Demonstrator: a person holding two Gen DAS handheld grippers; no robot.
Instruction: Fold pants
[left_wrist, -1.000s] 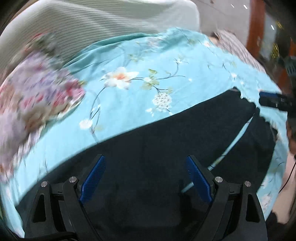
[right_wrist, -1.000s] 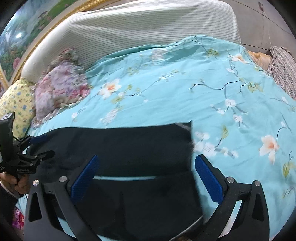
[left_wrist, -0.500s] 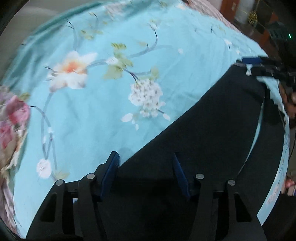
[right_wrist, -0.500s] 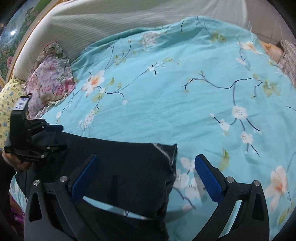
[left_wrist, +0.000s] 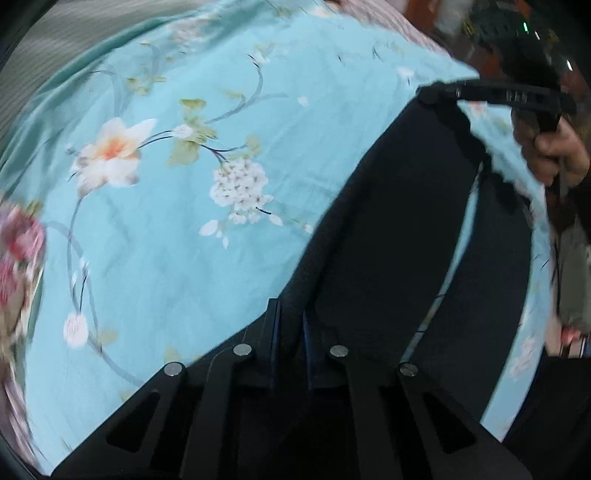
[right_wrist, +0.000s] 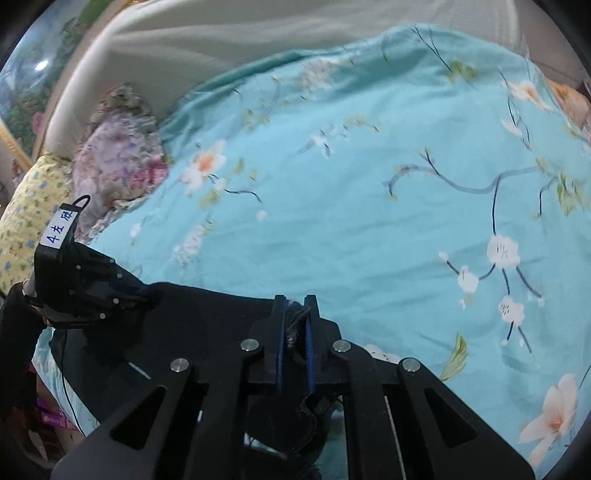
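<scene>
Dark navy pants (left_wrist: 388, 240) lie spread on a turquoise floral bedspread (left_wrist: 221, 266). My left gripper (left_wrist: 291, 321) is shut on the pants' near edge, with cloth pinched between the blue pads. My right gripper (left_wrist: 436, 96) shows at the far end of the same leg, clamped on its corner and held by a hand (left_wrist: 554, 151). In the right wrist view my right gripper (right_wrist: 295, 314) is shut on a bunched fold of the pants (right_wrist: 207, 325). My left gripper (right_wrist: 144, 295) bites the other end of that edge.
A pink floral pillow (right_wrist: 118, 166) and a yellow pillow (right_wrist: 33, 206) lie at the head of the bed, against a grey striped headboard (right_wrist: 240, 33). The bedspread (right_wrist: 369, 221) stretches wide beyond the pants. The bed's edge runs just past the second leg (left_wrist: 491, 295).
Both grippers went from wide open to shut on the pants' edge. The left one dropped to the leg's border and tipped down. The right one closed on the corner.
</scene>
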